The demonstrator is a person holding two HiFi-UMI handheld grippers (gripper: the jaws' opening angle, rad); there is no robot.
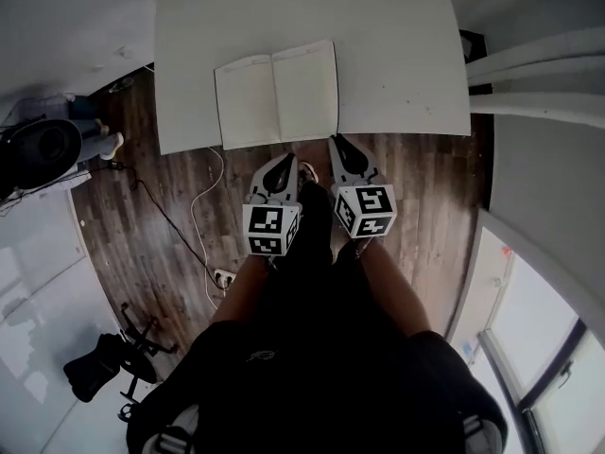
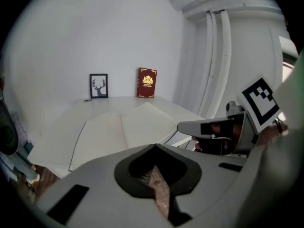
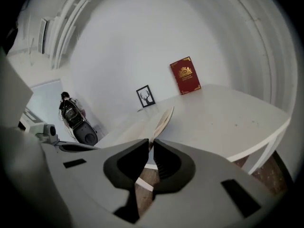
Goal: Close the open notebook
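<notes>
From the head view, the notebook (image 1: 274, 93) lies open at the near edge of the white table (image 1: 397, 45). The left gripper (image 1: 281, 164) hangs just below that edge, over the wood floor (image 1: 170, 206). The tip of the right gripper (image 1: 336, 143) touches the notebook's near right corner. In the left gripper view, the left gripper (image 2: 154, 147) has its jaws pressed together and holds nothing. The notebook (image 2: 118, 129) lies just ahead, and the right gripper (image 2: 186, 126) is at its right edge. A red book (image 2: 147, 82) and a deer picture (image 2: 98, 85) stand against the far wall. In the right gripper view, the right gripper (image 3: 152, 144) pinches the thin right side of the notebook (image 3: 164, 118), which is tipped up off the table (image 3: 223, 113).
</notes>
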